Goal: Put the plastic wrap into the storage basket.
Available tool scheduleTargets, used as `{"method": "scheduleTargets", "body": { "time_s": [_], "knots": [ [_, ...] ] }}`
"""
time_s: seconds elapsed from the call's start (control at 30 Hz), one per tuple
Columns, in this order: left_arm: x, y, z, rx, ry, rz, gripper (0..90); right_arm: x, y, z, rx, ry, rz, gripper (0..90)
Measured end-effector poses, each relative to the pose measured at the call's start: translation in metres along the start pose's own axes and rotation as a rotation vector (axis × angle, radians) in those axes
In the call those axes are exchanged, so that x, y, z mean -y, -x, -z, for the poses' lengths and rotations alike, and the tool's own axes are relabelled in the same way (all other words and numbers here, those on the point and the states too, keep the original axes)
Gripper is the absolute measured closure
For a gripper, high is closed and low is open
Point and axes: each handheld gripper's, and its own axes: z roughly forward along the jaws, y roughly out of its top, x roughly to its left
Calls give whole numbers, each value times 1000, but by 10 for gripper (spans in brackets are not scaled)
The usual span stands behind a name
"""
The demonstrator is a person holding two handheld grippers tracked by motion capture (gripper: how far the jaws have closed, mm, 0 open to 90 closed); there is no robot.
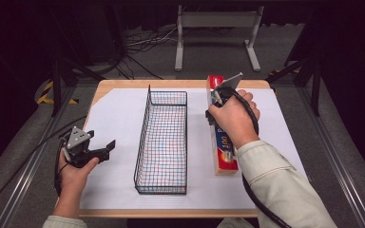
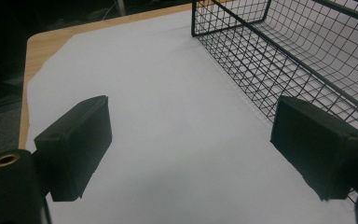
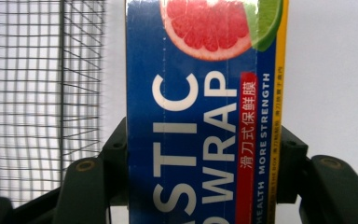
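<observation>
We note the plastic wrap box (image 1: 224, 152) lying lengthwise on the white sheet (image 1: 119, 118), just right of the wire basket (image 1: 164, 137). The right gripper (image 3: 200, 154) pinches the box between its jaws. The left gripper (image 1: 95, 151), jaws spread and holding nothing, hovers left of the basket.

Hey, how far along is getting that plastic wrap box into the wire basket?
Early. The basket holds nothing. The right gripper is closed on the plastic wrap box, which lies on the table beside the basket. The left gripper waits open. Lifting and placing remain.
</observation>
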Motion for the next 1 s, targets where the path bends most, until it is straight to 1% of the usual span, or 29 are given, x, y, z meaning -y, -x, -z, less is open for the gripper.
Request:
{"method": "scheduleTargets", "body": {
  "time_s": [0.07,0.1,0.17,0.2,0.23,0.27,0.3,0.43,0.5,0.6,0.67,0.73,0.83,0.93,0.97,1.0],
  "knots": [
    [0,0,-1,2,0,2,129,0,-7,1,8,0,-1,408],
    [0,0,-1,2,0,2,129,0,-7,1,8,0,-1,408],
    [0,-1,-1,2,1,5,130,0,-18,0,20,12,-7,408],
    [0,-1,-1,2,1,5,130,0,-18,0,20,12,-7,408],
    [0,-1,-2,3,1,10,130,0,-23,0,4,13,-7,408],
    [0,-1,-2,3,1,10,130,0,-23,0,4,13,-7,408],
    [0,-1,-3,5,2,14,130,0,-26,0,0,11,-8,408],
    [-1,-1,-5,6,-3,8,130,0,-35,2,-24,8,-9,408],
    [-1,0,-5,7,-4,9,130,0,-39,3,-29,7,-15,408],
    [-1,1,-6,1,-7,-7,130,0,-44,4,-32,4,-18,408],
    [-1,1,-7,1,-8,-9,130,0,-47,5,-36,4,-18,408],
    [-1,1,-7,3,-11,-3,130,0,-51,6,-40,7,-16,408],
    [-1,1,-8,1,-8,-5,130,0,-59,8,-50,10,-9,407],
    [-1,0,-7,2,-6,-2,130,0,-66,9,-65,5,-18,406],
    [-1,0,-7,2,-5,-1,130,0,-66,9,-65,5,-18,406],
    [0,0,-7,4,-6,1,130,-1,-71,9,-67,0,-21,406]
  ]
}}
